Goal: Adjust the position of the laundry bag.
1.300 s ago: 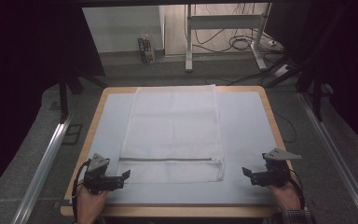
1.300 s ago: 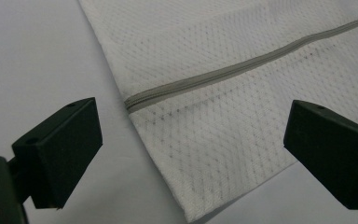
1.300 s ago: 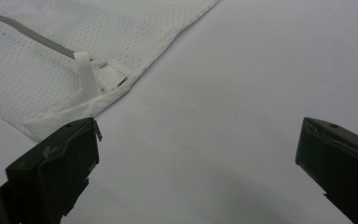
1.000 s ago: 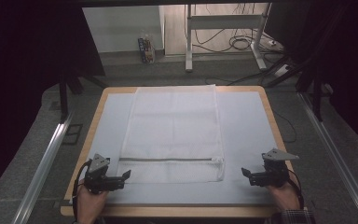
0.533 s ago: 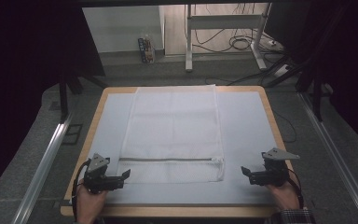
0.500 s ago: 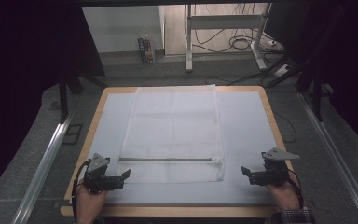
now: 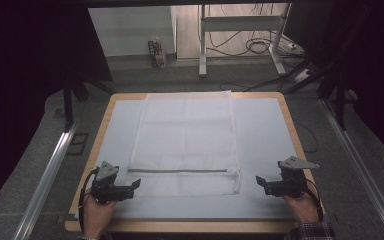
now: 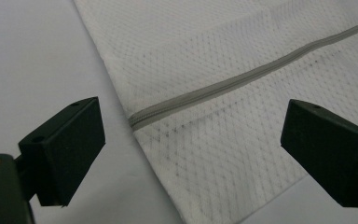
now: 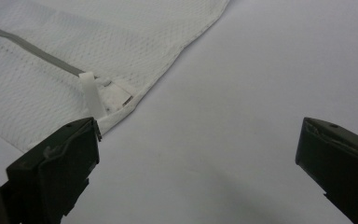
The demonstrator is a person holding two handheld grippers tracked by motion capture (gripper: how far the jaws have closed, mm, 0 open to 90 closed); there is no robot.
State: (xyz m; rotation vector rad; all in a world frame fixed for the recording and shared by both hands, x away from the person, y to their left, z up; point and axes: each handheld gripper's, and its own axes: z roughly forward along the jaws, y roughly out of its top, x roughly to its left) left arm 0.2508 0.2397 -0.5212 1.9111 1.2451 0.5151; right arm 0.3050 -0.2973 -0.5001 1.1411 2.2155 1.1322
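Two grippers, one white mesh laundry bag (image 7: 187, 145) flat on the table (image 7: 265, 130).
Left gripper (image 7: 130, 186) and right gripper (image 7: 262, 182) flank the bag's near corners, jaws spread, gripping nothing; grey zipper (image 8: 242, 80) looks closed, handling not yet begun.

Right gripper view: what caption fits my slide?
Open right gripper hovers beside the white mesh bag's zipper pull.

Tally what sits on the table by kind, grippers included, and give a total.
White mesh laundry bag, with grey zipper and white pull tab: 1
Handheld grippers, left gripper and right gripper, jaws open beside the bag's near corners: 2
Pale blue mat: 1
Total: 4
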